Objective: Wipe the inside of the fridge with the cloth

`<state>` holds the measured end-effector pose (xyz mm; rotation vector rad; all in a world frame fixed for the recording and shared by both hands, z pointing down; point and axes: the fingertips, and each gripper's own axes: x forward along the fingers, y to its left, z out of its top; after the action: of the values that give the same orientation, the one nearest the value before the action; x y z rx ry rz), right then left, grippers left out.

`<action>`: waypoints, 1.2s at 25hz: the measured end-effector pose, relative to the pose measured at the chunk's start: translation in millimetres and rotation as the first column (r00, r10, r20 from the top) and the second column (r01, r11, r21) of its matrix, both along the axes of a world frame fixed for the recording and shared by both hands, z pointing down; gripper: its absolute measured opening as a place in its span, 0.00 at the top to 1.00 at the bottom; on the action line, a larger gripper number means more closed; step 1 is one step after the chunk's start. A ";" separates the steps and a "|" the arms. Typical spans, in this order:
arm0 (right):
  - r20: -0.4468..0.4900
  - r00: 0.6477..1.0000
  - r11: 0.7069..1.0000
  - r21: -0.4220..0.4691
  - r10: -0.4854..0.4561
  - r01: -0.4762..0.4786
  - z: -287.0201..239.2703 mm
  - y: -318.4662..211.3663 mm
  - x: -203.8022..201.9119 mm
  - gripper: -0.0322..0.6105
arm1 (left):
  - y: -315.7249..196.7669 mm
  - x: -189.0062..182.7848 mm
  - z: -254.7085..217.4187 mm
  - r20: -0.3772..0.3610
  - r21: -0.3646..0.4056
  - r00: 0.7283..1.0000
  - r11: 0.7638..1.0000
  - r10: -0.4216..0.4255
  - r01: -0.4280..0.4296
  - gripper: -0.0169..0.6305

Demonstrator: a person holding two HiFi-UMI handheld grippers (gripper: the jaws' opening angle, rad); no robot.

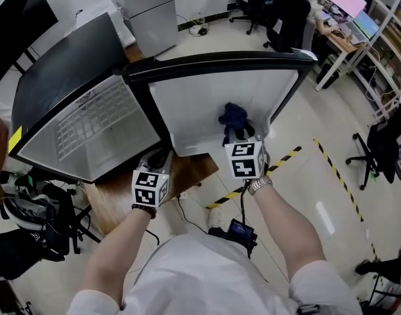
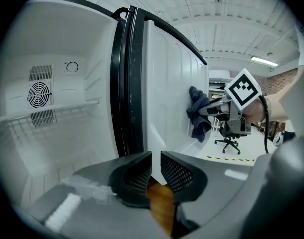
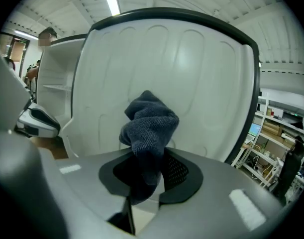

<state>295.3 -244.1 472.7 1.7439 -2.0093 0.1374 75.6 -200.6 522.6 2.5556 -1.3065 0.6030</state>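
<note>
Right gripper view is showing the right gripper (image 3: 146, 172) pinching the cloth (image 3: 150, 126), seemingly brushing the door liner (image 3: 196, 73); pressing flatter and sweeping in overlapping passes is advisable.

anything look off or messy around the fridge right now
Nothing stands out. The fridge stands open, with no spill or damage showing inside. The cloth is bunched in the right claw and held up against the white inside of the door, which looks clean and unmarked.
</note>
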 end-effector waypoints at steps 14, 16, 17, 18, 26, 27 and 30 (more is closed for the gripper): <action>-0.053 0.983 0.985 0.010 0.173 -0.173 -6.3 22.0 117.2 0.80 | -0.5 6.6 1.2 -0.001 0.004 1.000 1.000 -0.024 0.024 0.89; -0.060 0.980 0.982 0.012 0.187 -0.187 -6.3 26.2 128.2 0.80 | 1.2 6.2 1.7 -0.003 0.006 1.000 1.000 -0.029 0.029 0.89; -0.061 0.979 0.981 0.013 0.194 -0.194 -6.2 28.3 133.2 0.80 | 2.2 5.8 1.8 -0.004 0.007 0.999 0.999 -0.032 0.032 0.89; -0.062 0.978 0.980 0.013 0.201 -0.201 -6.1 30.1 138.0 0.80 | 3.0 5.5 1.5 -0.004 0.007 0.999 0.999 -0.035 0.035 0.89; -0.046 0.988 0.989 0.036 0.148 -0.146 -11.9 44.5 106.0 0.80 | 6.3 -4.7 -2.6 -0.004 0.010 0.999 0.999 -0.049 0.049 0.89; -0.041 0.992 0.993 0.034 0.117 -0.115 -9.2 45.7 88.3 0.80 | 7.7 -8.7 -3.1 -0.004 0.011 0.999 0.999 -0.053 0.053 0.89; -0.018 1.000 1.000 0.021 0.012 -0.012 0.9 50.1 27.5 0.80 | 13.2 -21.0 -6.1 -0.003 0.015 0.998 0.998 -0.062 0.062 0.89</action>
<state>322.7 -194.0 473.6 1.7642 -1.9943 0.1047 54.6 -187.4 516.4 2.5158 -1.3895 0.5805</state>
